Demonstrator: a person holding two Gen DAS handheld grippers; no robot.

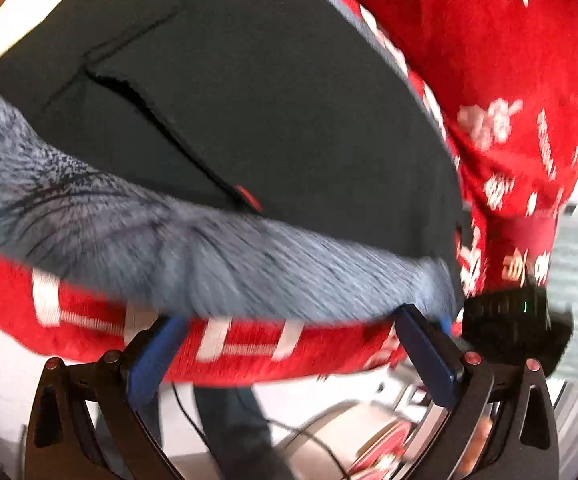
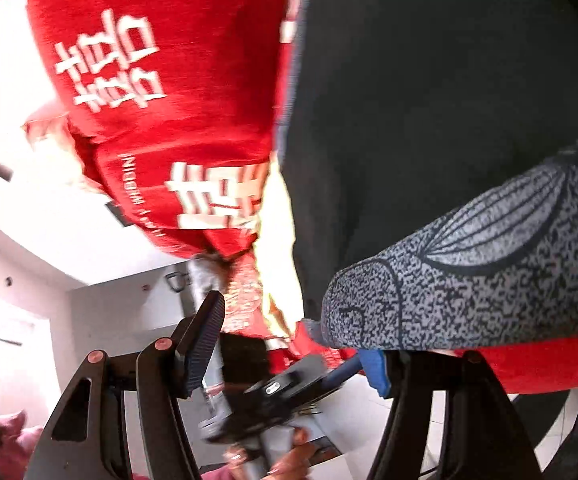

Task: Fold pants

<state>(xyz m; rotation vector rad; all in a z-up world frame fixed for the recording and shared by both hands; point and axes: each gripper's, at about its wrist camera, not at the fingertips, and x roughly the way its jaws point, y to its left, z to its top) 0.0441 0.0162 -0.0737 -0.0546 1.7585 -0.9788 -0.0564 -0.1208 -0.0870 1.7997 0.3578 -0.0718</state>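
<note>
Left gripper [image 1: 297,344]: jaws stand wide apart, nothing between the pads; the grey waistband [image 1: 209,264] runs across just beyond the tips, on a red printed cloth [image 1: 225,344]. Right gripper [image 2: 289,344]: also spread, nothing clamped; the waistband's end [image 2: 469,288] lies near the blue-padded finger [image 2: 373,368], contact not resolvable. The left gripper's body [image 2: 273,396] shows low between the right fingers, so the two tools are close together. Pants [image 1: 249,100]: dark, spread flat on the red cloth, pocket slit [image 1: 145,108] visible. Long axis runs away from both cameras, waistband nearest, legs pointing off to the far side; hems out of frame. Judgement: early step, a grasp at the waistband not yet made. Next move probably calls for pinching one waistband corner per gripper, through both layers, without catching the red cloth beneath. Both views motion-blurred.
</note>
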